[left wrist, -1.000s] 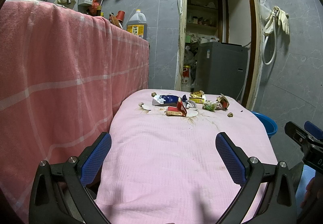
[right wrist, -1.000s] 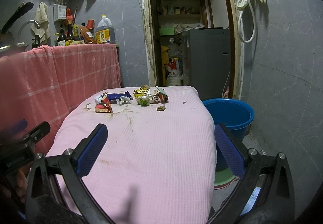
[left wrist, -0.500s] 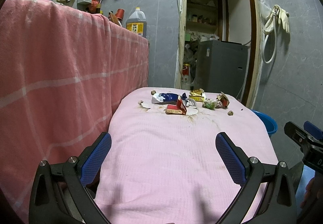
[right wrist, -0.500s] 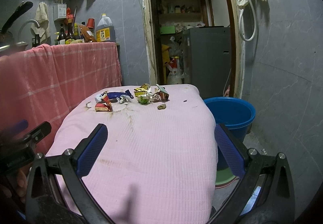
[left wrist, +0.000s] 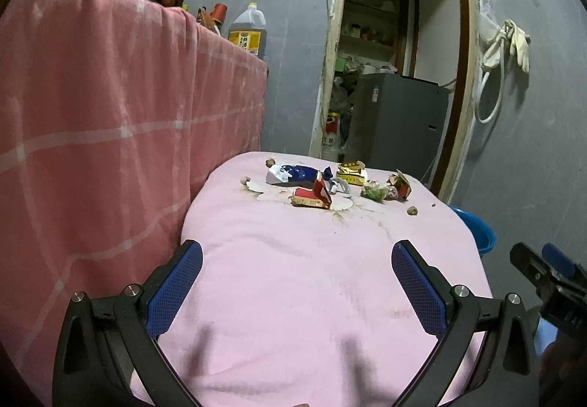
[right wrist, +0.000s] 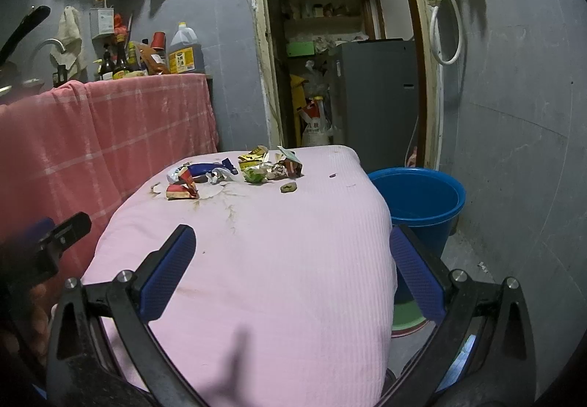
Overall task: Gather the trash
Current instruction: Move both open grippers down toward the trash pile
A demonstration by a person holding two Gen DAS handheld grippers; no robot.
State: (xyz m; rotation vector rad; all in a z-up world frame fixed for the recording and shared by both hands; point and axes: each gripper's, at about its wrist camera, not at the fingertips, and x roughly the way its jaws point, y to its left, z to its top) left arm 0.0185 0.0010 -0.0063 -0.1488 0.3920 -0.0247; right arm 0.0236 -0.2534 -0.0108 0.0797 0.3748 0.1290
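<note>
Pink cloth covers the table [left wrist: 315, 282], and a darker pink checked cloth [left wrist: 110, 135] hangs over the counter on its left. Beside the table's far right corner, on the floor, stands a blue bucket [right wrist: 422, 201] (the likely place for the rubbish, though that is a guess).

All the trash sits in one loose cluster at the far end of the table, well apart from both tools: a blue wrapper [left wrist: 293, 173], a red carton [left wrist: 312, 196] lying on white paper, a yellow packet [left wrist: 350, 172], a green crumpled scrap [left wrist: 374, 192], a brown torn packet [left wrist: 400, 184], and a small brown lump [left wrist: 412, 211] nearest the bucket side.

The left gripper [left wrist: 297, 282] hangs over the near end of the table with its jaws wide apart and nothing between them; the right gripper [right wrist: 293, 267] is the same, spread and empty.

Nothing looks collected yet. To do the reach well, go low and forward toward one piece at the cluster's edge, straddle it fully, and close on the stiff carton body, not the thin paper beneath or the cloth.
</note>
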